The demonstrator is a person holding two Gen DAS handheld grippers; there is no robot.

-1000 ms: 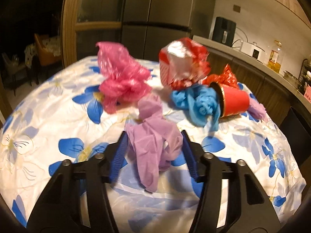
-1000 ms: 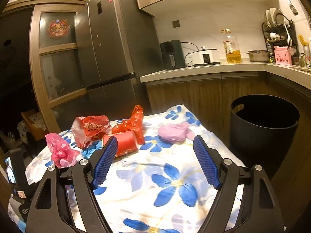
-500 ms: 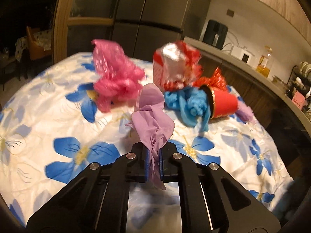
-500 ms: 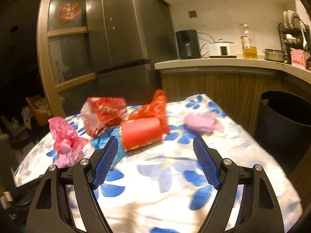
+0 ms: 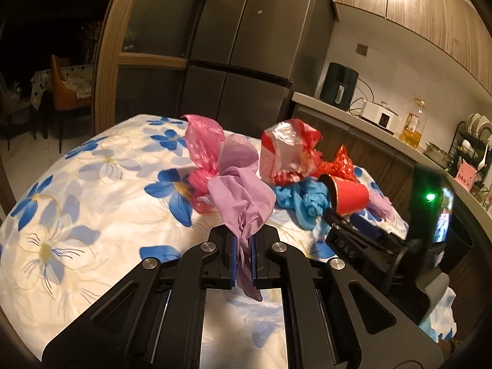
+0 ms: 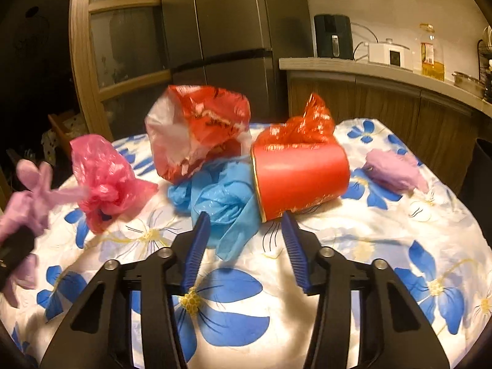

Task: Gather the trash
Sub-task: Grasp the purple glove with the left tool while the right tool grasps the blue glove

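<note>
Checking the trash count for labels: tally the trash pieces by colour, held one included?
Lilac: 2 – bag in left tongs, wad near table edge
Pink: 1 – bag
Red: 3 – printed bag, cup, foil wrapper
Blue: 1 – bag
Total: 7

1. The tablecloth (image 6: 384,246) is white with blue flowers that have yellow centres.
2. The lying cup (image 6: 303,178) is red with a gold rim.
3. The left bag (image 6: 104,172) is pink.
4. The middle bag (image 6: 221,196) is blue.
5. The far-right wad (image 6: 395,170) is lilac.
6. The gripper pads (image 6: 196,246) are blue.
</note>
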